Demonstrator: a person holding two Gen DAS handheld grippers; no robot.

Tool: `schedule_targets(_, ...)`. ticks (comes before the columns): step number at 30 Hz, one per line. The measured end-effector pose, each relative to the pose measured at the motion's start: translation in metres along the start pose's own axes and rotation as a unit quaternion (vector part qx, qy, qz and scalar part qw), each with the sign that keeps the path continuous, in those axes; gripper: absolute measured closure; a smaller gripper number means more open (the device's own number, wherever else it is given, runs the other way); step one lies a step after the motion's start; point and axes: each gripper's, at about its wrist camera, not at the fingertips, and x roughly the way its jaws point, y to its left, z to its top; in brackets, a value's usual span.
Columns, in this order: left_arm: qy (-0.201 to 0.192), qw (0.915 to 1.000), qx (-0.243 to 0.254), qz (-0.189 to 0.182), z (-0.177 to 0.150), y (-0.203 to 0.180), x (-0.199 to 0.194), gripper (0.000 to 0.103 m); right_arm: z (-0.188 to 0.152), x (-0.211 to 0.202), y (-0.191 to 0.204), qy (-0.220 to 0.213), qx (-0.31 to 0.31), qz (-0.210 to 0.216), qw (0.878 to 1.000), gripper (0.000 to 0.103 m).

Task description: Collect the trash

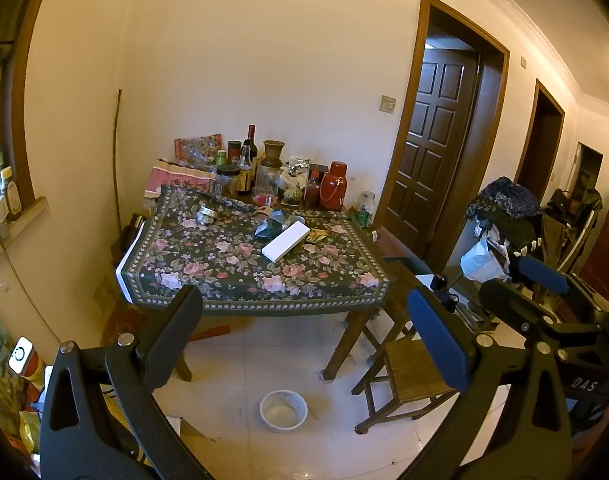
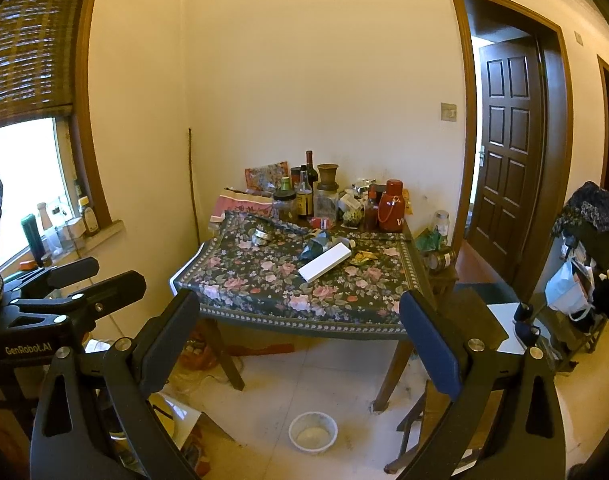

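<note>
On a floral-clothed table (image 1: 224,280) (image 2: 264,304) lie a crumpled blue-green wrapper (image 1: 269,227) (image 2: 315,246), a yellow wrapper (image 1: 318,235) (image 2: 363,257) and a long white box (image 1: 285,242) (image 2: 324,262). My left gripper (image 1: 304,296) is open and empty, well short of the table's near edge. My right gripper (image 2: 299,299) is also open and empty, at about the same distance. Each gripper shows in the other's view: the right gripper (image 1: 506,276) at the right side, the left gripper (image 2: 116,272) at the left side.
Bottles, jars and a red thermos (image 1: 333,186) crowd the table's far side. A white bowl (image 1: 283,410) (image 2: 313,432) sits on the tiled floor before the table. A wooden stool (image 1: 408,376) stands at the right, with a cluttered rack (image 2: 584,280) beyond and bags on the floor at left.
</note>
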Motion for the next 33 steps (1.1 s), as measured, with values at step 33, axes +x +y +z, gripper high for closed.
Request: schedule_targets(33, 0.015, 0.9999, -0.006, -0.005, 0.0, 0.001, 0.011, 0.0, -0.003, 0.007, 0.002, 0.006, 0.005, -0.012, 1.0, 0.004)
